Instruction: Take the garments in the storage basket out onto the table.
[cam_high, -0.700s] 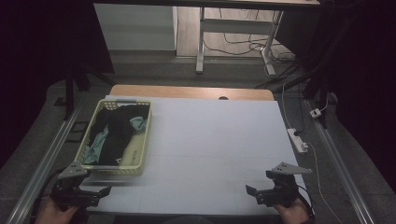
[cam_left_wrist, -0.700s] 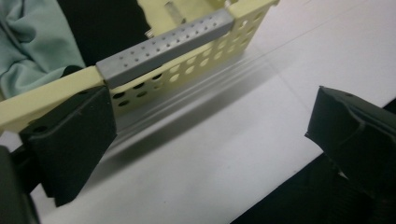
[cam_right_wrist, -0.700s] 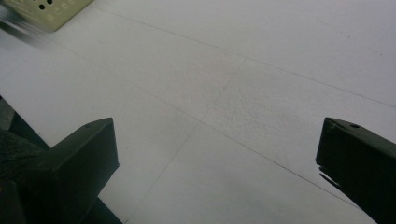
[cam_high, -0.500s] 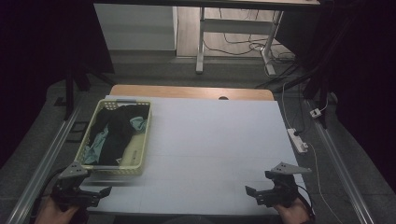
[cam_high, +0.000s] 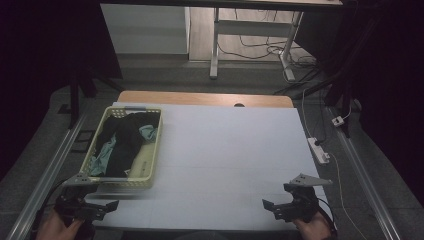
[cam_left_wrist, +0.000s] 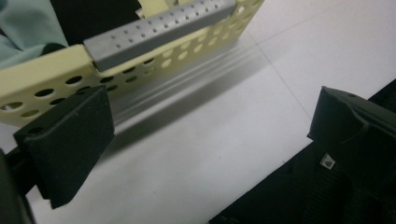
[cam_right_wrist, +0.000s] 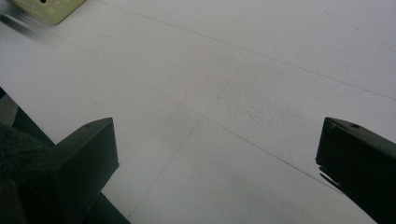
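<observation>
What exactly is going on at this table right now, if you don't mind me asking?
A person holds a gripper in each hand at the near edge of a white table. Both the left gripper and the right gripper are open and hold nothing. A pale yellow basket of dark and teal clothes sits at the left, just beyond the left gripper.

Perforated plastic basket (cam_high: 146, 155), matt tabletop (cam_high: 230, 150)

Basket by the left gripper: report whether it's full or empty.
Partly full. The yellow basket holds a heap of black and teal clothes lying loosely across it; how deep they go cannot be told.
</observation>
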